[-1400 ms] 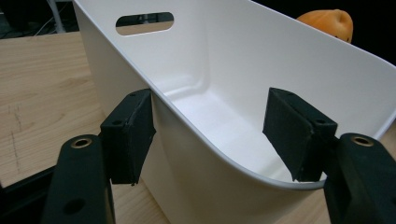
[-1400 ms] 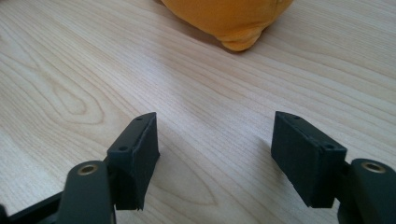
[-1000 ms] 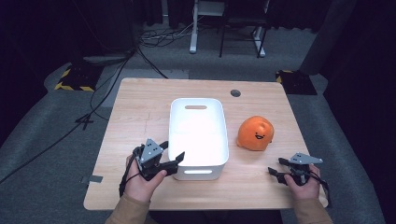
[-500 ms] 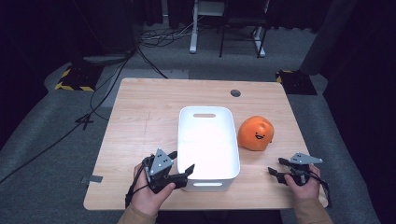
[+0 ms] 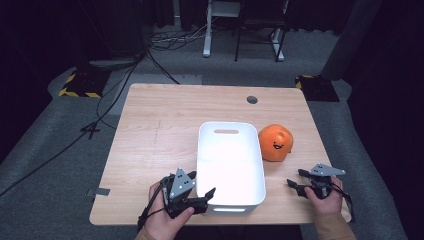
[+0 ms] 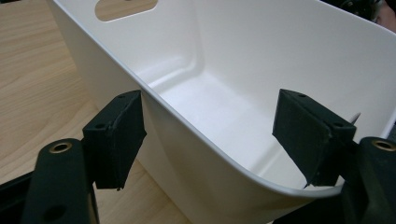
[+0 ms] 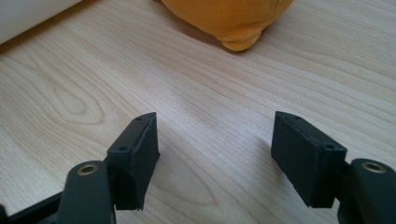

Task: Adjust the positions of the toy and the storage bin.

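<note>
The white rectangular plastic bin point(image 5: 230, 167) with a slot handle cut in its far end wall sits on the pale wooden table point(image 5: 150, 125), now so near the round orange plush toy with a stitched smiling face point(image 5: 275, 142) that the two look to be touching or all but touching, which reads as a way of making the drop into the bin a short one. The left gripper point(image 5: 200, 196) is at the bin's near left corner, straddling the rim: in the left gripper view one black pad point(image 6: 114, 135) stands outside the wall and the other point(image 6: 308, 130) inside the bin, and both are clear of the plastic (the jaws have just been opening, so the bin is being let go, not pinched). The bin is empty, its floor bare white. The right gripper point(image 5: 296, 180) rests low at the table's near right edge, jaws spread wide with nothing between them, pointing toward the plush toy, whose underside shows at the top of the right gripper view point(image 7: 229, 18); it seems parked there ready to reach for the toy once the bin is settled.
</note>
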The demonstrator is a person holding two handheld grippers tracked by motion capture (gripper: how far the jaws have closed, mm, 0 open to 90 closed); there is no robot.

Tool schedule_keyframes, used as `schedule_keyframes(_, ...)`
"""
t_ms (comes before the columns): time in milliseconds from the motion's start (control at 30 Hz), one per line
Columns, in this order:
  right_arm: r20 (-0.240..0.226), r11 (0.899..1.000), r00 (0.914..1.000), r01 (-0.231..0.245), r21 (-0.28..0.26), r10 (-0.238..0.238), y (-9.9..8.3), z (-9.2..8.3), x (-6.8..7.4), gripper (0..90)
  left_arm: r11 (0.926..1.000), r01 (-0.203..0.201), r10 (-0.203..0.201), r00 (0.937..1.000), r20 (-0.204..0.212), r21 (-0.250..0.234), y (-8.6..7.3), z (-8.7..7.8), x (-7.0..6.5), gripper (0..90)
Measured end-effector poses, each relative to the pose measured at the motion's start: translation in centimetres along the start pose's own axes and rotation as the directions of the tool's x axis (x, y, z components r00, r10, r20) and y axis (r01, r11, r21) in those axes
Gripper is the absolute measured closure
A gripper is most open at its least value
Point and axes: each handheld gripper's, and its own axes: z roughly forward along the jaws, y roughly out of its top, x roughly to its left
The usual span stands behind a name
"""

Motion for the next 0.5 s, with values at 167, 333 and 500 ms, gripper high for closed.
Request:
schedule_keyframes(167,0.0,1.0,1.0,0.0,0.0,0.0,0.0,0.0,0.0,32.2,0.9995,-0.022,0.022,0.9998,-0.004,0.024,0.03,-0.3,-0.63,24.9)
schedule_keyframes(333,0.0,1.0,1.0,0.001,0.0,-0.001,0.0,0.0,0.0,32.2,0.9997,-0.005,0.005,1.0,0.005,0.025,0.12,-0.26,-0.69,21.7)
schedule_keyframes(500,-0.001,1.0,1.0,0.001,0.0,-0.001,0.0,0.0,0.0,32.2,1.0,0.009,-0.009,0.9999,-0.006,-0.003,0.64,-0.82,-0.23,17.4)
